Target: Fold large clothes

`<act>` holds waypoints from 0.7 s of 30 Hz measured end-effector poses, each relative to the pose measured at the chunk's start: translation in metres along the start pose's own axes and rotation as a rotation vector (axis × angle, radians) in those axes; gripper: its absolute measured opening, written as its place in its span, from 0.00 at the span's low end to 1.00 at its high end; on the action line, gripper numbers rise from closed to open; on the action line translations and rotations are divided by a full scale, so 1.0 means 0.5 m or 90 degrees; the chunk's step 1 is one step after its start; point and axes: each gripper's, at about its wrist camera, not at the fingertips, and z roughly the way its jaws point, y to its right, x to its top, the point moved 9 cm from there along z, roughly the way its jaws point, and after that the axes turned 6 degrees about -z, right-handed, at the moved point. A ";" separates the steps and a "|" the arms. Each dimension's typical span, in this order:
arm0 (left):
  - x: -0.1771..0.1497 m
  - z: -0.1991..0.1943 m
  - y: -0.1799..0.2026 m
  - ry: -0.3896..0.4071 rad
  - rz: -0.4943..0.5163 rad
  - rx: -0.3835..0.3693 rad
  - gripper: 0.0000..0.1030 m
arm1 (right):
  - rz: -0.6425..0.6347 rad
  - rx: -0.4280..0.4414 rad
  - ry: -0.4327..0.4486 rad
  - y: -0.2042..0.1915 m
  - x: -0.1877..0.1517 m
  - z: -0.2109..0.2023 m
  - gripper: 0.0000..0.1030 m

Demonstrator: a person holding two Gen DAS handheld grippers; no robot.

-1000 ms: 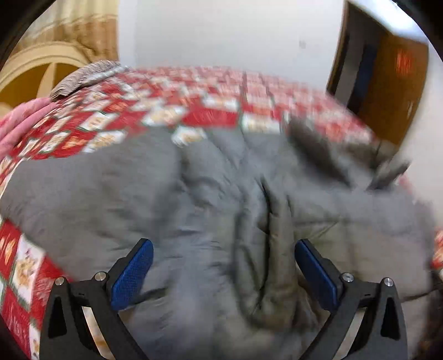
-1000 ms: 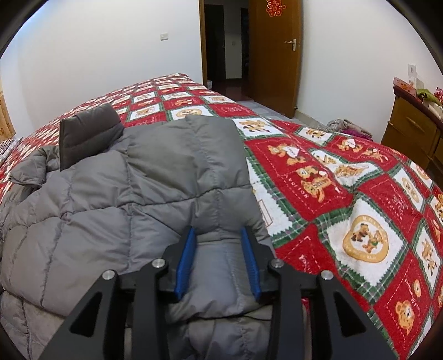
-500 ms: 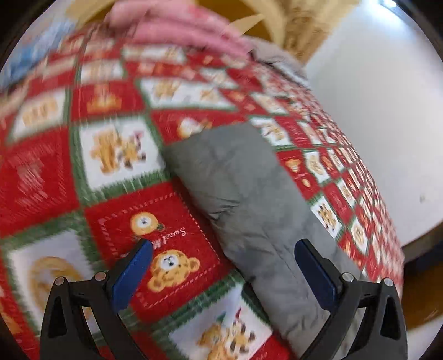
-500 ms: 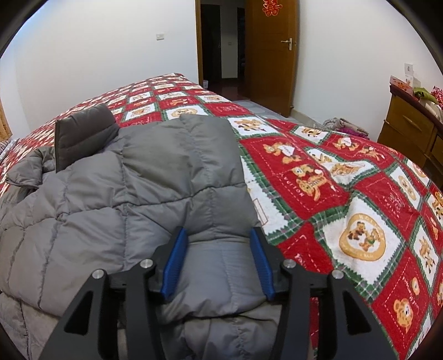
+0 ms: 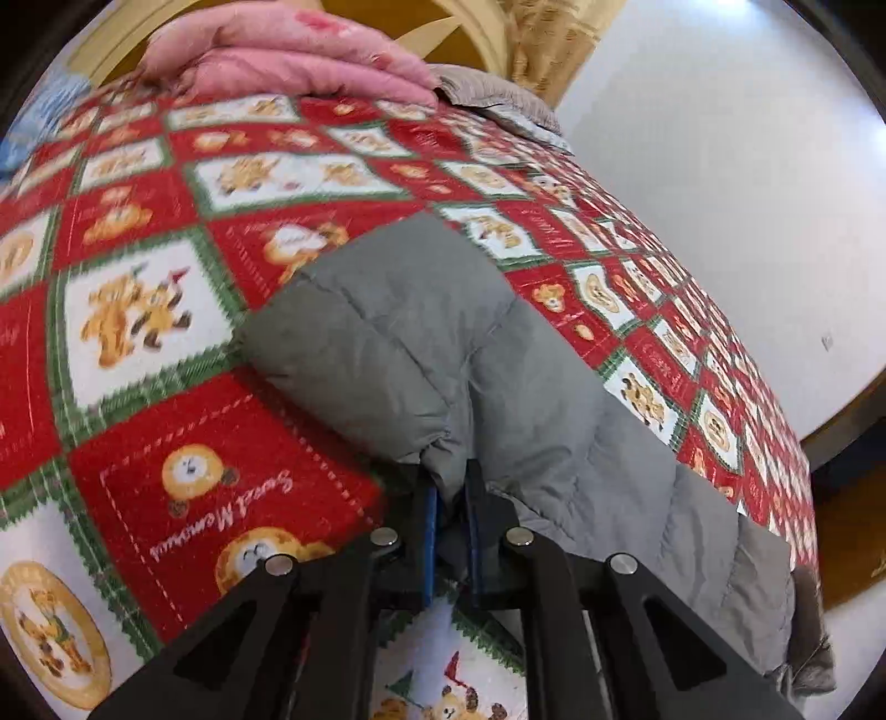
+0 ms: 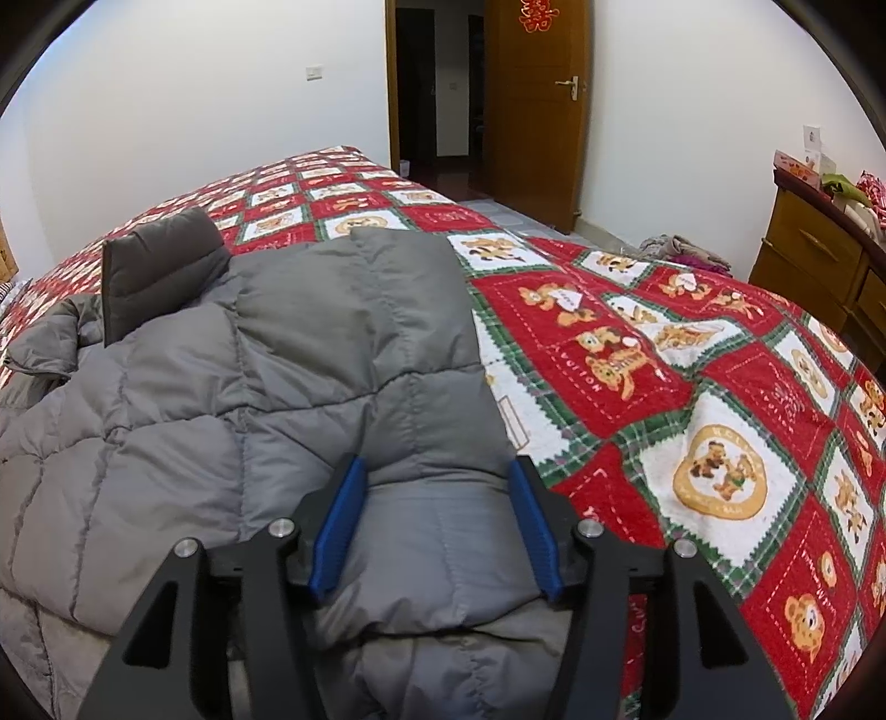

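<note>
Left wrist only: pink bedding (image 5: pixel 288 61), seemingly.

You stand over a bed (image 6: pixel 692 387) covered in a red, white and green patchwork quilt with bear prints. White walls (image 6: pixel 194 138) close the room, and a light switch (image 6: pixel 314 71) sits at eleven o'clock. At twelve o'clock a wooden door (image 6: pixel 534 111) stands open onto a dark hallway, a red paper ornament (image 6: pixel 534 14) at its top. A wooden dresser (image 6: pixel 819 260) with clutter on it stands at two o'clock, and a heap of cloth (image 6: pixel 681 252) lies on the grey tiled floor. Behind you, pink bedding (image 5: pixel 288 61) rests against a wooden headboard (image 5: pixel 454 33).
</note>
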 end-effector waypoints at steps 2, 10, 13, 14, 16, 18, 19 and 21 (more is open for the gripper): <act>0.012 -0.031 0.041 0.030 0.040 -0.021 0.04 | 0.000 0.000 0.000 0.000 0.000 0.000 0.56; -0.071 -0.278 0.380 0.162 0.299 -0.228 0.04 | 0.001 0.002 0.001 0.001 0.000 0.001 0.56; -0.218 -0.393 0.511 0.171 0.421 -0.339 0.04 | 0.002 0.002 0.000 0.001 0.001 0.002 0.56; -0.285 -0.431 0.548 0.167 0.470 -0.379 0.04 | 0.003 0.003 0.000 0.001 0.001 0.002 0.56; -0.398 -0.474 0.590 0.147 0.548 -0.430 0.04 | 0.005 0.004 0.000 0.002 0.002 0.004 0.56; -0.525 -0.486 0.613 0.108 0.626 -0.455 0.04 | 0.007 0.004 0.000 0.001 0.001 0.003 0.57; -0.590 -0.478 0.619 0.086 0.670 -0.452 0.04 | 0.008 0.005 -0.001 0.002 0.002 0.003 0.57; -0.702 -0.452 0.603 0.023 0.748 -0.450 0.04 | 0.011 0.008 -0.001 0.004 0.002 0.004 0.58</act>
